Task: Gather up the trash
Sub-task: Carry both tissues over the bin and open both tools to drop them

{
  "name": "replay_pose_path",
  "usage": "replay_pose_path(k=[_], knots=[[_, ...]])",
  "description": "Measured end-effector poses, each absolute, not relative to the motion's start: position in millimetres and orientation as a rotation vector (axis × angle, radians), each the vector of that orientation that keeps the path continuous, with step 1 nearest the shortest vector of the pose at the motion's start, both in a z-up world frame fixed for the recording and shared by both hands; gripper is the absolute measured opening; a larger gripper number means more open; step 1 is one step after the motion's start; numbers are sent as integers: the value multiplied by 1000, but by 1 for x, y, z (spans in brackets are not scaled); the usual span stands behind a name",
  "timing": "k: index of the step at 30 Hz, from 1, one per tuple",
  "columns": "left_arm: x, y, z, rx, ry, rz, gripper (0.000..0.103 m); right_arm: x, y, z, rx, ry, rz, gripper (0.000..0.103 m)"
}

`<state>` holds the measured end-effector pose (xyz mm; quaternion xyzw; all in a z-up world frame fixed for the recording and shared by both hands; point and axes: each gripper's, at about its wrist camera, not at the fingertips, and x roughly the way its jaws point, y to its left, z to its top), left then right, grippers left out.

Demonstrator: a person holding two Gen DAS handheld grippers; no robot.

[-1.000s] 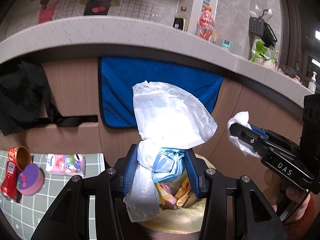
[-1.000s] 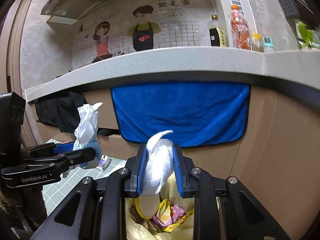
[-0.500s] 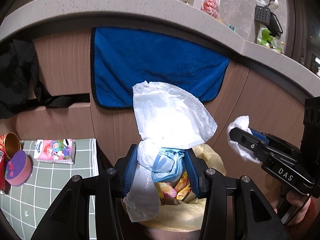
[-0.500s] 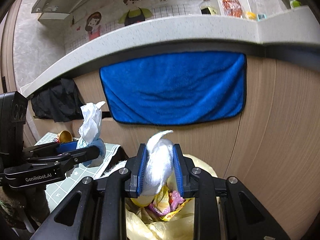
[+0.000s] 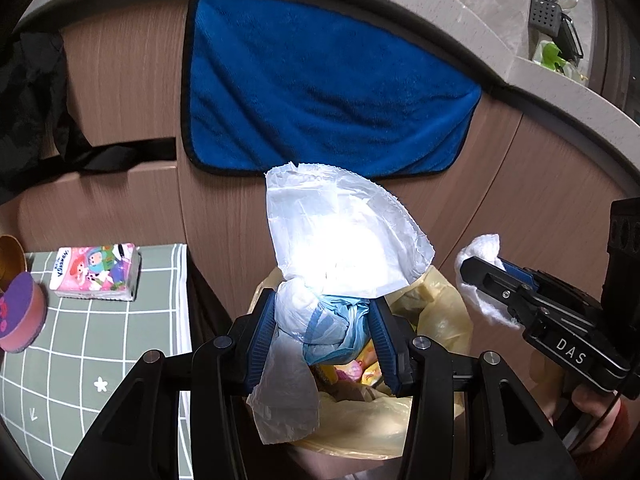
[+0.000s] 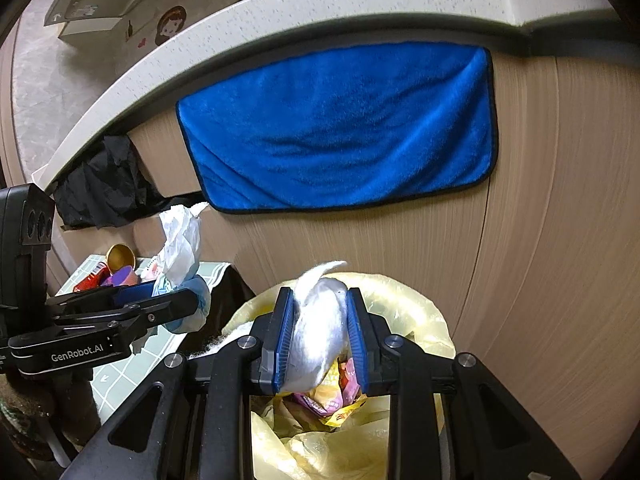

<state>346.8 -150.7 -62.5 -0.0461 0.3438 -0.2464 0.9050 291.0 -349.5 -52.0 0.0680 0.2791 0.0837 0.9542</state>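
My left gripper is shut on a bundle of white and pale blue plastic bags, held just above a bin lined with a yellow bag. In the right wrist view that same left gripper and its plastic bags hang left of the bin. My right gripper is shut on a white wad of tissue over the yellow-lined bin, where coloured wrappers lie inside. From the left wrist view the right gripper and the tissue show at the right.
A blue towel hangs on the wooden cabinet front behind the bin. To the left, a small table with a green checked cloth carries a pink tissue pack, a purple-topped tub and a gold cup. A stone counter runs above.
Both grippers have sunk toward the bin with their loads still held. The counter has slid up in both views and the bin opening has come closer.
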Motion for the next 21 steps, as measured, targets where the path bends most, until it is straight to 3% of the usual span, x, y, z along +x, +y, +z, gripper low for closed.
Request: replay_pose_path(k=[10,11,13,14,21], knots=[[364,-159,-78,-119,765,-565,48,308,-361,-71,206,612,179,27],[367,-158,-80,-135,775,-592,49,309,-361,-73,213,616,180,33],[377,-155,-85,-193,814,-633,66,312,-365,-78,232,626,173,51],[379,-153,-86,-214,823,-632,69,313,-366,-80,246,630,171,53],[381,-127,-78,-278,816,-589,72,311,-369,-80,271,645,147,54]])
